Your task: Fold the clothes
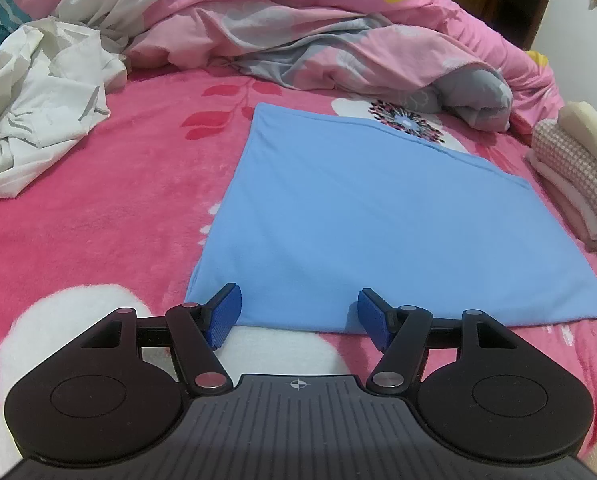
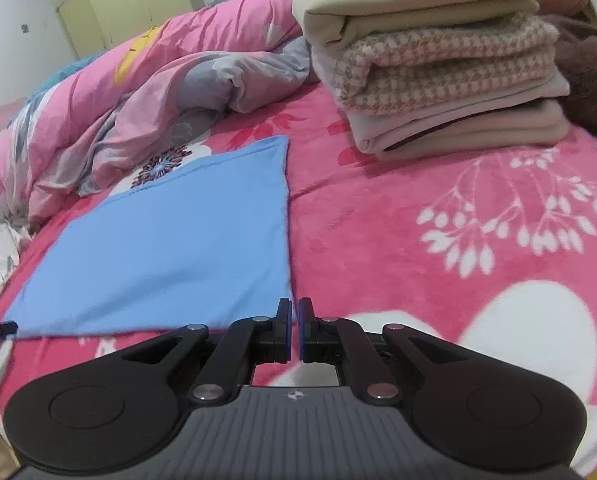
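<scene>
Pink floral blanket [image 1: 98, 220] covers the bed, rumpled white clothing [image 1: 38, 100] at left, folded stack [image 2: 438, 60] at right. Blue garment [image 1: 358, 220] lies flat; left gripper [image 1: 298, 316] gapes empty at its near edge, right gripper [image 2: 294, 328] pinched together, empty, beside its near right corner.

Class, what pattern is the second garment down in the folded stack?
Pink-and-cream houndstooth garment; clearest in the right wrist view.

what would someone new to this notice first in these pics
A flat blue cloth lies spread on the pink floral blanket, right ahead of the open left gripper. A neat stack of folded clothes sits on the bed at far right, with a rumpled pink quilt behind.
</scene>
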A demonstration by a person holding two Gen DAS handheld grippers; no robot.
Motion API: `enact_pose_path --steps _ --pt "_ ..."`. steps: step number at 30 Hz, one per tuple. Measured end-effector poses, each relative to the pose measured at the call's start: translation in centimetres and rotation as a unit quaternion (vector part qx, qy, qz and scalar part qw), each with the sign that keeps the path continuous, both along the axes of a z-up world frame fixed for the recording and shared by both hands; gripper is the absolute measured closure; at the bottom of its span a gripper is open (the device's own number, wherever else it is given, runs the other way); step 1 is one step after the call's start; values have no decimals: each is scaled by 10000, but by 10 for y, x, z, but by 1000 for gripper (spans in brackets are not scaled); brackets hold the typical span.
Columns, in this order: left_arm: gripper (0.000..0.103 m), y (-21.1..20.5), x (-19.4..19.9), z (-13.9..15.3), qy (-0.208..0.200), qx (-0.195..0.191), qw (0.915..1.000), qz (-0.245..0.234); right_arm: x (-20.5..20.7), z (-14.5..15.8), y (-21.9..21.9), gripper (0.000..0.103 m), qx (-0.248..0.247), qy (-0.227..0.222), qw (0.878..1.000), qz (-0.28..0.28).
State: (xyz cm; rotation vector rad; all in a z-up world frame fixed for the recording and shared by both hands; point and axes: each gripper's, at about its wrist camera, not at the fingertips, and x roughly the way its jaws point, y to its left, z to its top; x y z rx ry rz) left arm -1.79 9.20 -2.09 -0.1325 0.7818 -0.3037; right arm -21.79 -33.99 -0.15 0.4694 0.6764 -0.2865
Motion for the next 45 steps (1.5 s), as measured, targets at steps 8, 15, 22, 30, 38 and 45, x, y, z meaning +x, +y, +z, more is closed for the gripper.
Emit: enact_pose_path --steps 8,15,22,30,38,45 --pt "37 -1 1 -1 -9 26 10000 -39 -6 -5 4 100 -354 77 9991 218" --pt "35 -2 1 -2 -35 70 10000 -47 1 -1 25 100 -1645 280 9789 1177" --pt "35 -5 1 -2 -28 141 9999 -39 5 0 36 65 -2090 232 9623 1728" --pt "34 -7 1 -1 -1 197 9998 -31 9 -6 38 70 -2317 316 9485 2137" --pt "34 -7 2 -1 11 204 9998 -42 13 -10 30 86 -2267 372 9470 2247" --pt "33 -7 2 -1 15 196 9998 -40 12 -11 33 100 -2558 358 9347 2443"
